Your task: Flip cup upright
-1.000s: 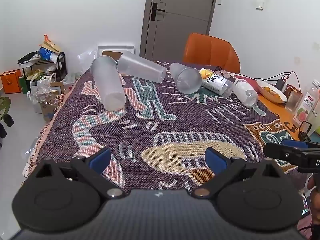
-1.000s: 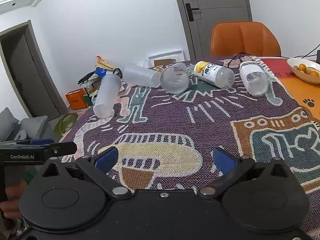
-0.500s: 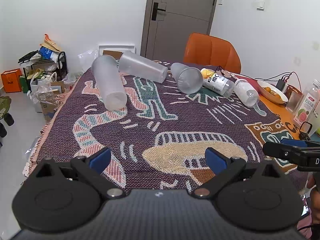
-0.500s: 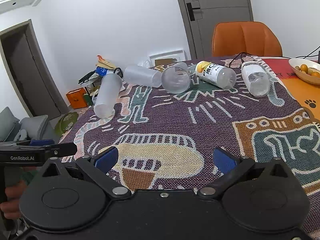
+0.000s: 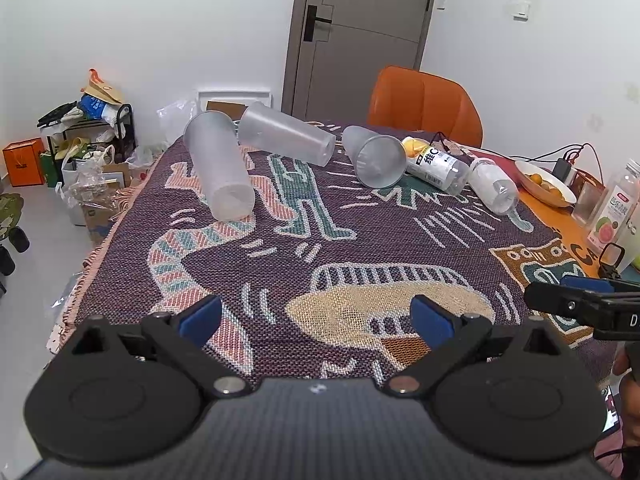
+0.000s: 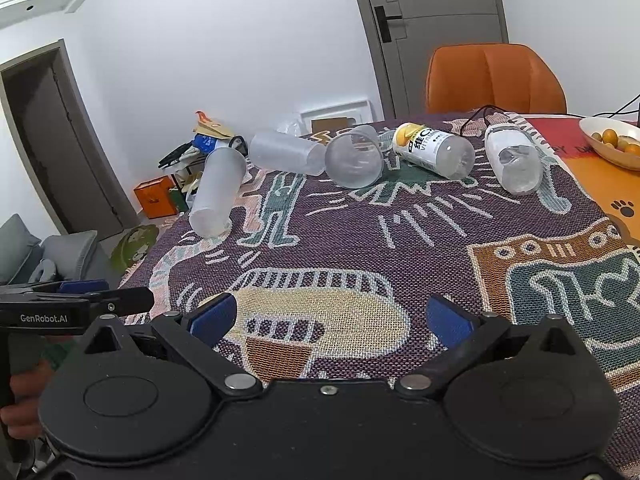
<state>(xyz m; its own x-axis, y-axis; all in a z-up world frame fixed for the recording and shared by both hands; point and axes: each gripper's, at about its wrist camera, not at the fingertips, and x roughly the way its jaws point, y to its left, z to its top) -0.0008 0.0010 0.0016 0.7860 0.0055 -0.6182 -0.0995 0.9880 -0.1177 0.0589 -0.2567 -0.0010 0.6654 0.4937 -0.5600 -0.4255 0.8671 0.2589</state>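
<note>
Three frosted plastic cups lie on their sides at the far end of a patterned blanket: a tall one on the left, a second one behind it, and a short one with its mouth facing me. My left gripper is open and empty over the near edge of the blanket, far from the cups. My right gripper is open and empty, also at the near edge.
Two plastic bottles lie right of the cups. A bowl of fruit and a juice bottle stand at the right edge. An orange chair stands behind the table. Clutter sits on the floor at left.
Both grippers have drifted slightly; the views shifted a little. The cups have not moved and both grippers stay open.
</note>
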